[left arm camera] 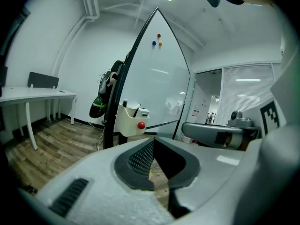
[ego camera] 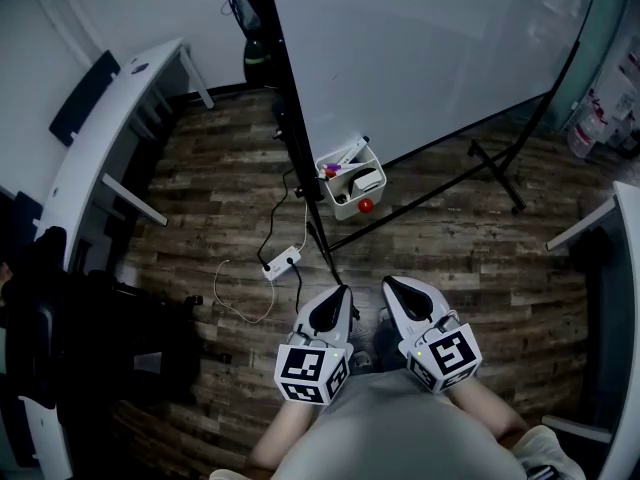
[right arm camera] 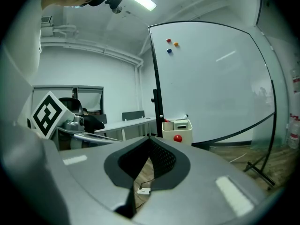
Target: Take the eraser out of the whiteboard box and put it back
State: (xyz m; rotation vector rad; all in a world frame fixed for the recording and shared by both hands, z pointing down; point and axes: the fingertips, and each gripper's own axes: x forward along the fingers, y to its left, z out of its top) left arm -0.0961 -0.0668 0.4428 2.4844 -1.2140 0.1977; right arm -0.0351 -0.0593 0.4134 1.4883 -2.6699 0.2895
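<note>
The eraser lies in the box that hangs at the lower edge of the whiteboard. It sits at the end of the box away from the stand post, and the markers stand at the post end. From here I cannot make out its long axis for certain; it seems to run along the box, parallel to the board.

The box is straight ahead of me and well apart from both of my grippers, a little above the line of their jaws. My left gripper has its jaws closed on nothing, tips together. My right gripper is the same, pads meeting and empty. Both point forward and slightly down. In the right gripper view the box sits just right of the jaw tips; in the left gripper view it lies off to their left. So I judge the right gripper better lined up with the eraser's end of the box, though neither is close. Whichever goes in has to open its jaws first.

A red knob sticks to the front of the box. Below the box is wood-plank floor, with a power strip and its cable between the box and me. A white desk stands far to the left of the box.
</note>
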